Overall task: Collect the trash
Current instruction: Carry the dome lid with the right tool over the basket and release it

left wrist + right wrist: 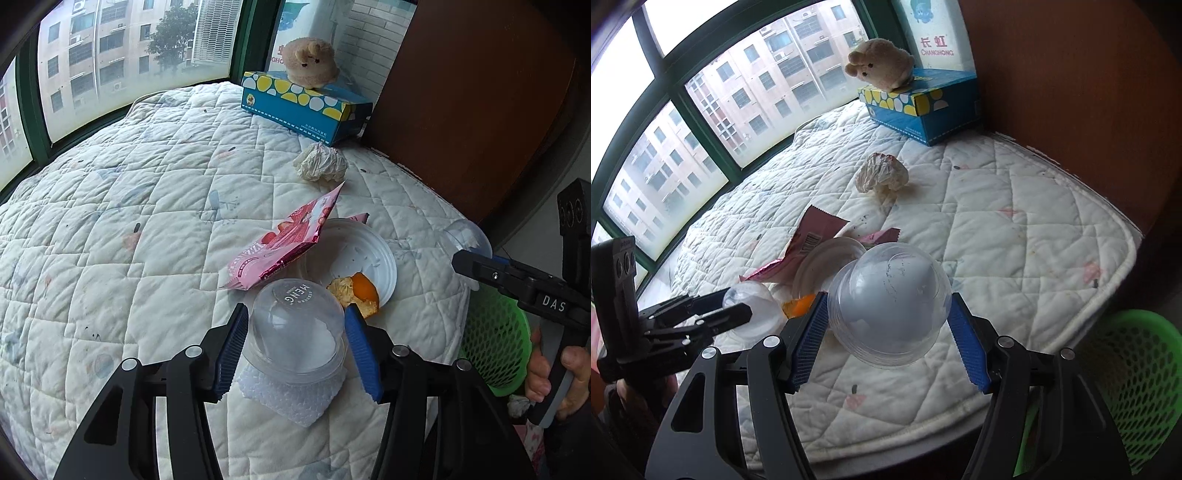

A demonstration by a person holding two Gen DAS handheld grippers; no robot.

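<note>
Though basket [1137, 373] cut off, each gripper clamps dome.

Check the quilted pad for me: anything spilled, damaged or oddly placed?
No spill shows. The oddities are the litter itself: a torn pink wrapper propped against the white plastic lid, orange peel on that lid, and a crumpled tissue near the tissue box.
</note>
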